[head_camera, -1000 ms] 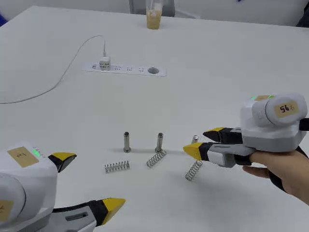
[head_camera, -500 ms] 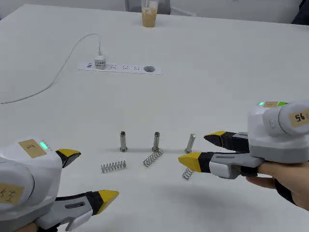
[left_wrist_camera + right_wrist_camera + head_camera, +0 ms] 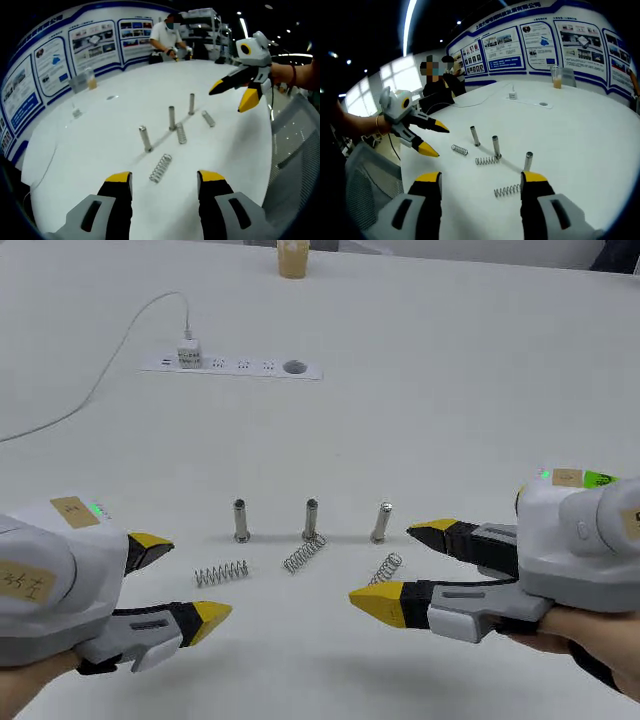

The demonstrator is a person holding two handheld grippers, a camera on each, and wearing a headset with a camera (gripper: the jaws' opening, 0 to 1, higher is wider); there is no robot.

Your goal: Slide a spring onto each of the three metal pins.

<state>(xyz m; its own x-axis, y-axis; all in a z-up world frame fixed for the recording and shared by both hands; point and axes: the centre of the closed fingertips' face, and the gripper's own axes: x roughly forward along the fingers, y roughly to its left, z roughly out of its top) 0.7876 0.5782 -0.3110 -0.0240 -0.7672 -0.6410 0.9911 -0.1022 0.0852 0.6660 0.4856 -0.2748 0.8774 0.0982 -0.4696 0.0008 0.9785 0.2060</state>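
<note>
Three metal pins stand upright in a row on the white table: left pin [image 3: 240, 520], middle pin [image 3: 310, 519], right pin [image 3: 383, 522]. In front of them lie three loose springs: left spring [image 3: 221, 573], middle spring [image 3: 305, 553] touching the middle pin's base, and right spring [image 3: 385, 568]. My right gripper [image 3: 381, 563] is open and holds nothing, its yellow tips on either side of the right spring [image 3: 507, 190]. My left gripper [image 3: 185, 580] is open and holds nothing, just left of the left spring [image 3: 160, 167].
A white power strip [image 3: 232, 367] with a plugged-in charger and a cable trailing off to the left lies farther back. A cup of drink [image 3: 293, 258] stands at the far edge. People are at the table's far ends [image 3: 167, 35] [image 3: 440, 80].
The right gripper has drawn back from the right pin toward me, with its jaws spread wider, and the right spring now shows fully. The left gripper has come forward toward the left spring. The head camera has tilted down.
</note>
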